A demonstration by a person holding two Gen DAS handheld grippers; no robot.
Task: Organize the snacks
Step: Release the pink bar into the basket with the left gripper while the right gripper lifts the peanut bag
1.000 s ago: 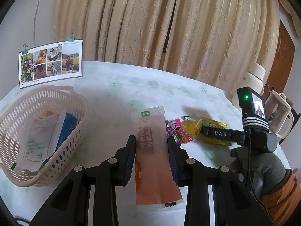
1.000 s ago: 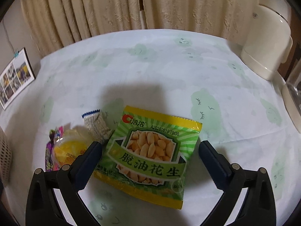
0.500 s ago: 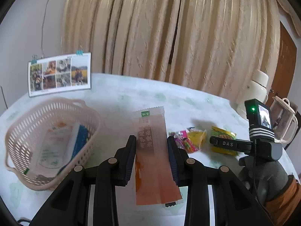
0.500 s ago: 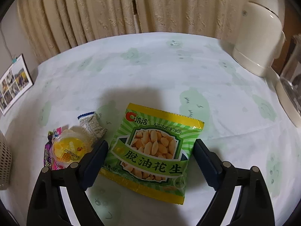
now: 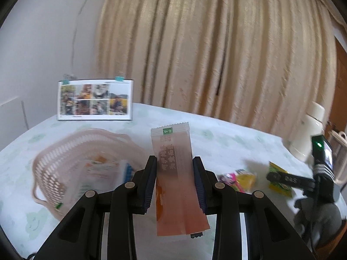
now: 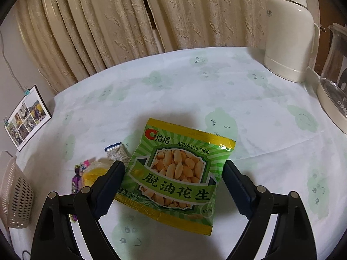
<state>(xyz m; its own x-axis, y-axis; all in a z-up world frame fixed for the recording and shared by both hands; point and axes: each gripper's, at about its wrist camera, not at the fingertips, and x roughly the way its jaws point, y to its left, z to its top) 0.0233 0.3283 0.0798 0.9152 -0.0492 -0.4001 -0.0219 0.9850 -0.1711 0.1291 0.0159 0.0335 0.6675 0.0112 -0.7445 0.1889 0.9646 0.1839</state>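
One basket [image 5: 71,162], two packets inside; four loose snacks on table; one orange sachet [image 5: 175,173].

Basket [image 5: 71,162] contents smeared by blur, glass jug [image 6: 335,82] cut off at right edge, jelly cup [image 6: 95,172] half hidden behind jaws.

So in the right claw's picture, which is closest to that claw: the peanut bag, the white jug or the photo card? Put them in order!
1. Peanut bag: right between the claw's open fingers, on the table.
2. Photo card: far off to the left, by the wall.
3. White jug: far back on the right. Card and jug are nearly too close to call.
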